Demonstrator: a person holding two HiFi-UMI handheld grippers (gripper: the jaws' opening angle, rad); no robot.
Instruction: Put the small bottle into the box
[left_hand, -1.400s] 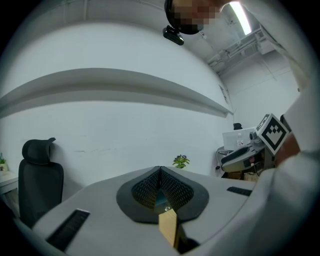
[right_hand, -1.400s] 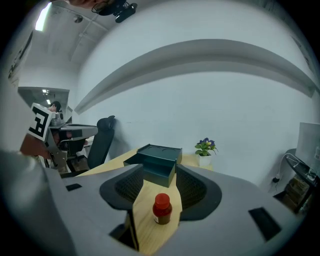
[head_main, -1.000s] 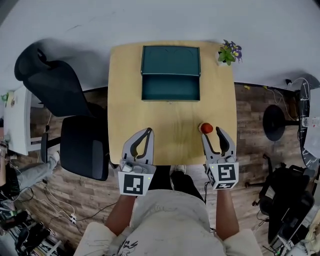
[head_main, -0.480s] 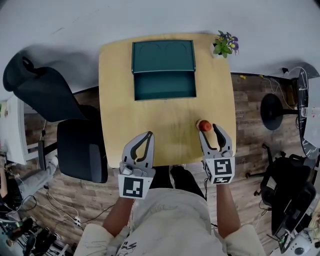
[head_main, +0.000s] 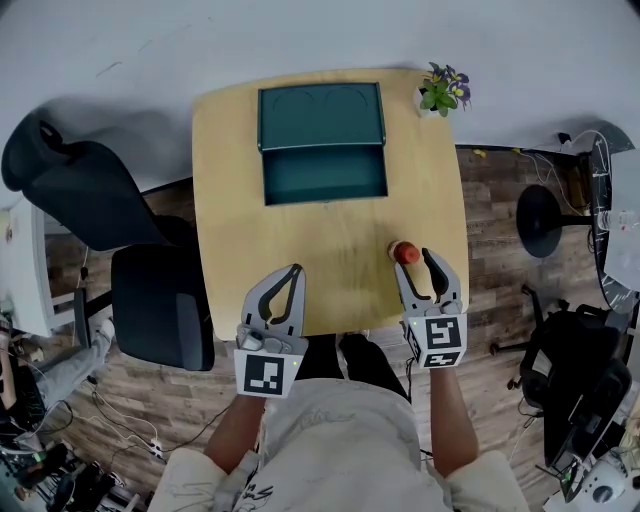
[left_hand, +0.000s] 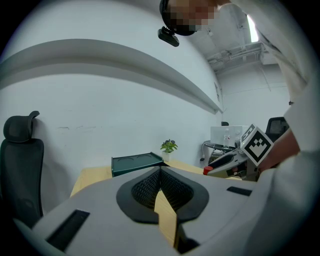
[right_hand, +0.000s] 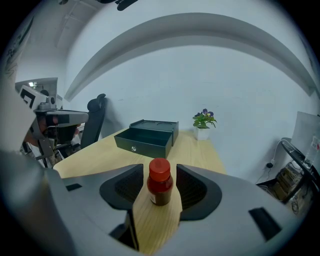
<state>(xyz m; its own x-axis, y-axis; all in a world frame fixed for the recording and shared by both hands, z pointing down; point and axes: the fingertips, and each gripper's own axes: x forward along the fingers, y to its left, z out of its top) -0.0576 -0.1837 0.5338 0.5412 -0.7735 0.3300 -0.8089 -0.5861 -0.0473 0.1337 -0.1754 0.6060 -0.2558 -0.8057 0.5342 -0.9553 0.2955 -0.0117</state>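
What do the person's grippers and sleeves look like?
Both the left gripper and right gripper are grey, with curved fingers lined in black ribbed pads, each carrying a cube of black-and-white square markers. The person wears a pale short-sleeved shirt.

Dark red small bottle (right_hand: 160, 192), bright red cap; deep teal box (head_main: 322, 142); pale wood-grain table (head_main: 230, 250); grey, black-padded left gripper (head_main: 296, 270) and right gripper (head_main: 413, 264), black-and-white square markers; black chair (head_main: 90, 195); purple-flowered green plant (head_main: 441, 90).
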